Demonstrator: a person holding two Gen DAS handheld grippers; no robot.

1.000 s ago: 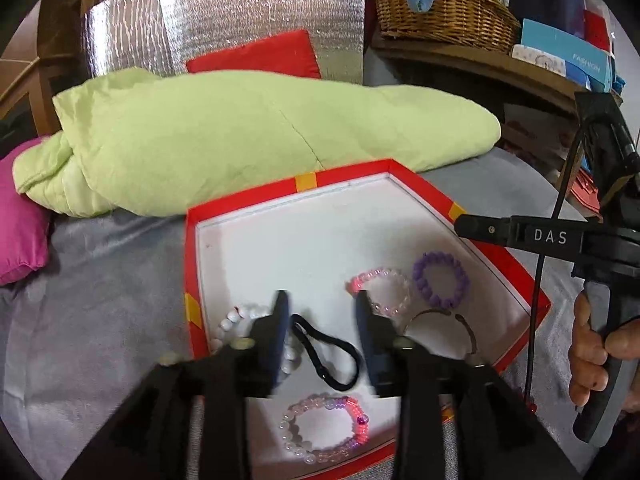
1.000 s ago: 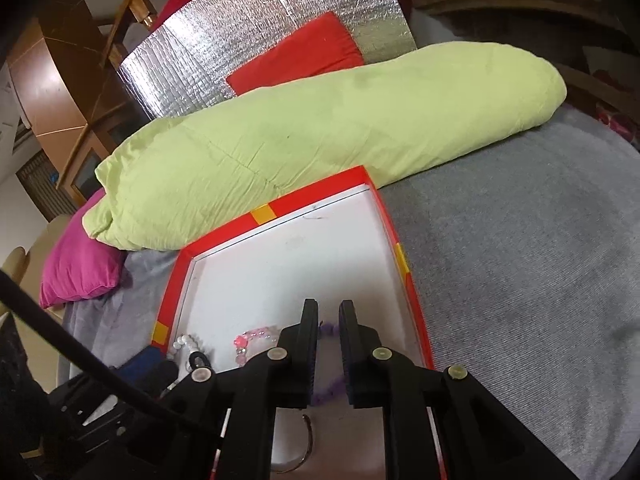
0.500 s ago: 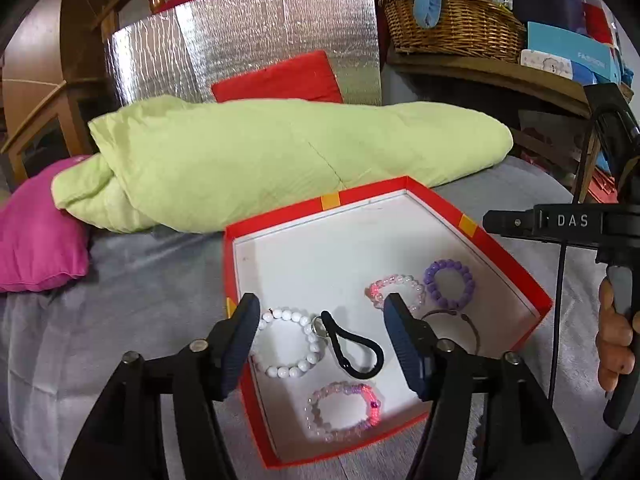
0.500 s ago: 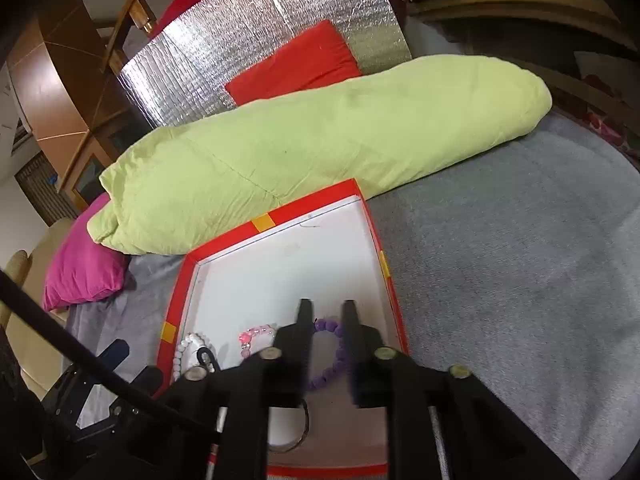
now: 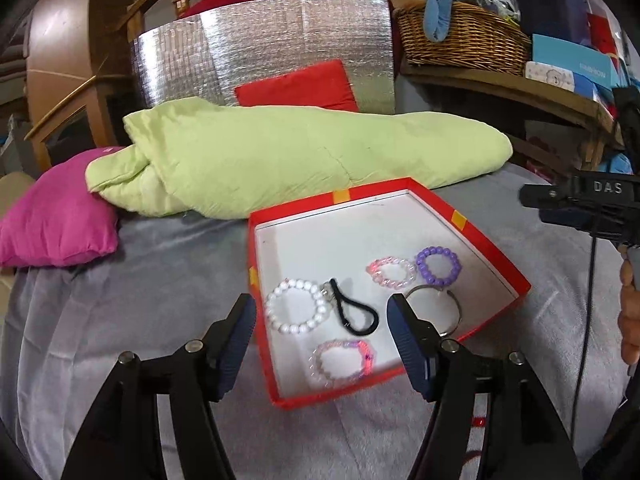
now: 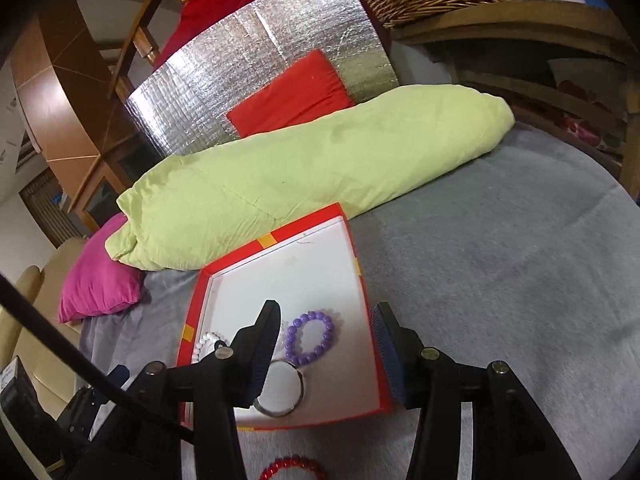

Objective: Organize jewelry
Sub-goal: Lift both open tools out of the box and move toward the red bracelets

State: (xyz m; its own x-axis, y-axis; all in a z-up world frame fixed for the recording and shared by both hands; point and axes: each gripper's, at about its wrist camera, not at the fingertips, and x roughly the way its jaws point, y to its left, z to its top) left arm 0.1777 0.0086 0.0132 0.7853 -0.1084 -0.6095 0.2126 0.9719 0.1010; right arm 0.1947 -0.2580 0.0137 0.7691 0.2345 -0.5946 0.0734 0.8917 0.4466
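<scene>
Still out: red bracelet (image 6: 292,469) on cloth, just outside the box (image 6: 364,280). Both grippers, left (image 5: 320,330) & right (image 6: 326,338), wide open, empty. Prob. light, beads slippery, stretchy; pinch across the strand.

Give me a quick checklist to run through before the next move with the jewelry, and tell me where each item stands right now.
1. Left claw open and holding nothing: ok.
2. Right claw open and holding nothing: ok.
3. Red box flat on the grey blanket, its inside in view: ok.
4. Purple bracelet, white bracelet, two pink bracelets, black loop and metal bangle inside the box: ok.
5. Red bead bracelet in the box: not ok; it lies on the blanket in front of it.
6. Any other jewelry left outside the box: cannot tell.
</scene>
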